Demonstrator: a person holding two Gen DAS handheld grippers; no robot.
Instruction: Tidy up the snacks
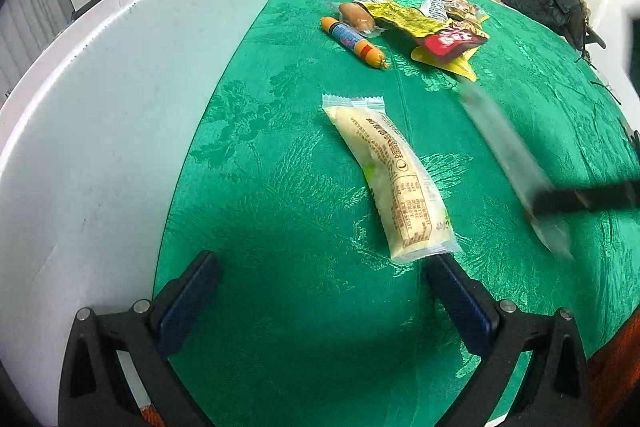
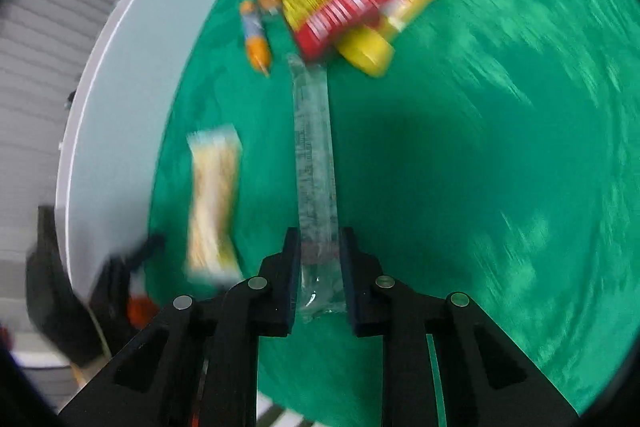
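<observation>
My right gripper (image 2: pixel 320 239) is shut on one end of a long clear snack packet (image 2: pixel 314 147), which stretches away from the jaws above the green cloth. The left wrist view shows the same packet (image 1: pixel 508 151) blurred at the right, with the right gripper (image 1: pixel 540 205) clamped across it. My left gripper (image 1: pixel 322 261) is open and holds nothing. Just beyond its right finger a pale cream snack packet (image 1: pixel 388 179) lies flat on the cloth, also visible as the pale packet (image 2: pixel 214 195) in the right wrist view.
A pile of yellow and red snack bags (image 1: pixel 432 23) and an orange sausage stick (image 1: pixel 354 41) lie farther back on the green tablecloth (image 1: pixel 280 155). A white board (image 1: pixel 120 107) stands along the left side. Cushions and dark clothing sit beyond the table.
</observation>
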